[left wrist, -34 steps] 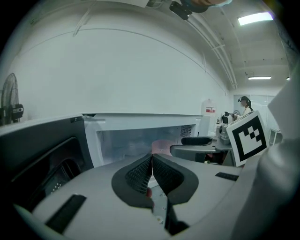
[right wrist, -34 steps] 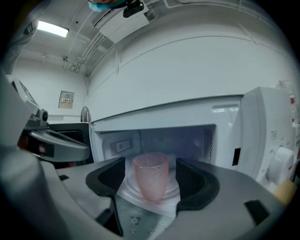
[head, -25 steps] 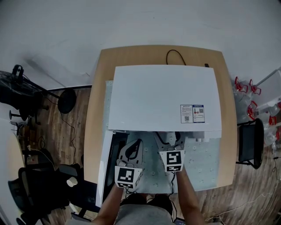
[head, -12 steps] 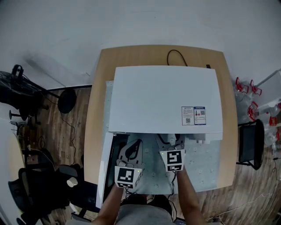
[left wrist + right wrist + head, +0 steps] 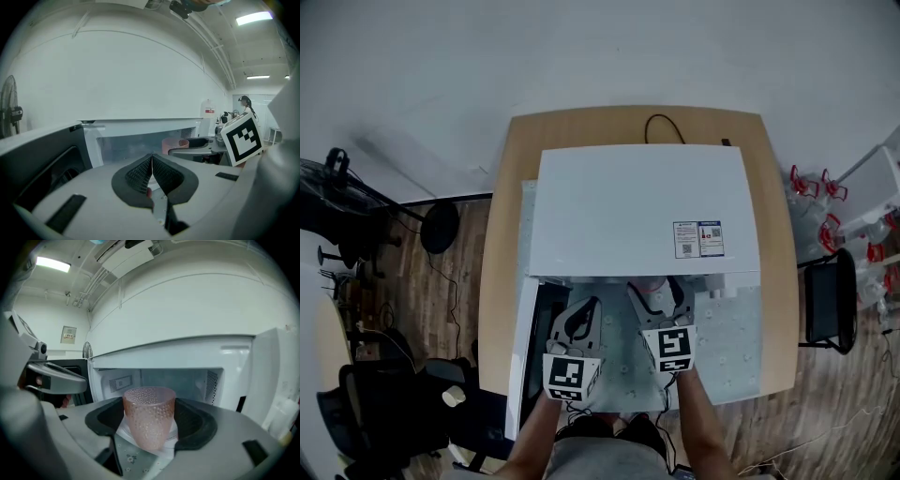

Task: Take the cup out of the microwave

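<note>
A pink dimpled cup [image 5: 149, 414] stands upright between the black pads of my right gripper [image 5: 151, 430], which is shut on it. It hangs just in front of the open white microwave [image 5: 187, 380], above a flowered cloth. In the head view my right gripper [image 5: 657, 292] reaches to the microwave's [image 5: 637, 211] front edge. Beside it on the left is my left gripper [image 5: 580, 317]. In the left gripper view its pads [image 5: 145, 173] meet with nothing between them, and the cup [image 5: 171, 145] shows to the right.
The microwave door [image 5: 524, 347] hangs open on the left, close to my left gripper. The microwave stands on a wooden table [image 5: 500, 234] with a flowered cloth [image 5: 733, 345] under its front. A black cord [image 5: 662, 122] lies behind it. A chair [image 5: 831, 302] stands right of the table.
My right gripper has drawn back a little from the microwave's opening with the cup. The left gripper has stayed beside it. The head view has shifted slightly.
</note>
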Demonstrator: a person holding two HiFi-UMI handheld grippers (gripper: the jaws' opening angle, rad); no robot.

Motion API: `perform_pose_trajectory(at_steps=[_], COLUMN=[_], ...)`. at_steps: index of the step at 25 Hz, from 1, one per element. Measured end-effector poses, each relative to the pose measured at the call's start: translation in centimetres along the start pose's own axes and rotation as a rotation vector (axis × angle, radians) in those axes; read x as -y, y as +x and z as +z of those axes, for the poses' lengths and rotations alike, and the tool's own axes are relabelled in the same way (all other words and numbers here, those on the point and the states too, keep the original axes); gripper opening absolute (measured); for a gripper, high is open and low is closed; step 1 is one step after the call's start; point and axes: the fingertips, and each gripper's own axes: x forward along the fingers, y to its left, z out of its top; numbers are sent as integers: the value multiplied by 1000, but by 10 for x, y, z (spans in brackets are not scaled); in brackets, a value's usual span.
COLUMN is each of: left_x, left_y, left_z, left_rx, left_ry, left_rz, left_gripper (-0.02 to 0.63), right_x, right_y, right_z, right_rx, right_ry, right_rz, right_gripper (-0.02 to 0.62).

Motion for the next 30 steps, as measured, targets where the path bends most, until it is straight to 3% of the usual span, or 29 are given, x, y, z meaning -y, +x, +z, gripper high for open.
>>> perform_pose_trajectory(at_steps=[16, 30], left_x=[58, 132], left_y=[-32, -44], left_z=[10, 5], left_rx=[37, 36], left_ry=[51, 105], left_rz=[-92, -222], left_gripper=[23, 23], right_x=[-6, 32], right_y=[-94, -188], right_z=[3, -14], right_rx=[57, 75], right_ry=[6, 45], right_rz=[-78, -253], right_gripper=[344, 345])
